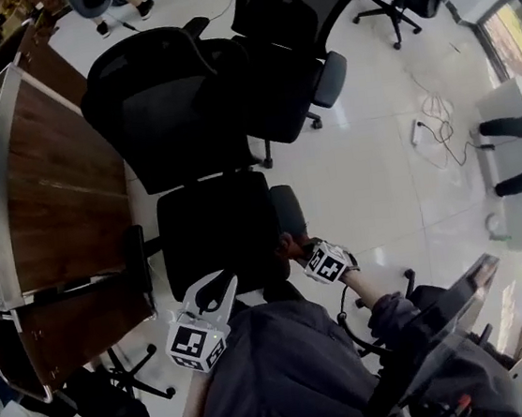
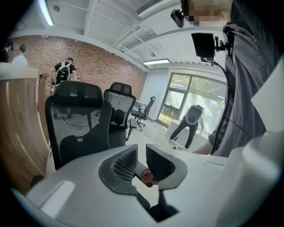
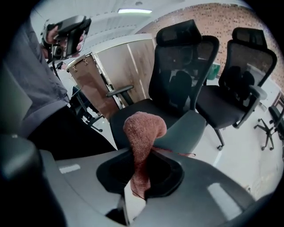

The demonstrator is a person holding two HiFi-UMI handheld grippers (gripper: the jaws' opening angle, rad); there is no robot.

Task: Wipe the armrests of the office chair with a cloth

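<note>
My right tongs (image 3: 142, 159) are clamped on the reddish cloth (image 3: 143, 126), and its bunched end presses on the grey armrest (image 3: 188, 128) just ahead of them. My left tongs (image 2: 141, 160) hang slightly parted, holding nothing. I judge the wiping is under way on this armrest. The other armrest (image 3: 119, 90), across the seat beyond the cloth, looks yet to do.

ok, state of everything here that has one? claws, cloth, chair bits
Left claw: open a crack, empty.
Right claw: shut on cloth.
Cloth: bunched, free end poking past the claw tips.
Near armrest: cloth at its end, contact unclear.
Far armrest: bare, no claw near.
Chair: upright, seat empty.
</note>
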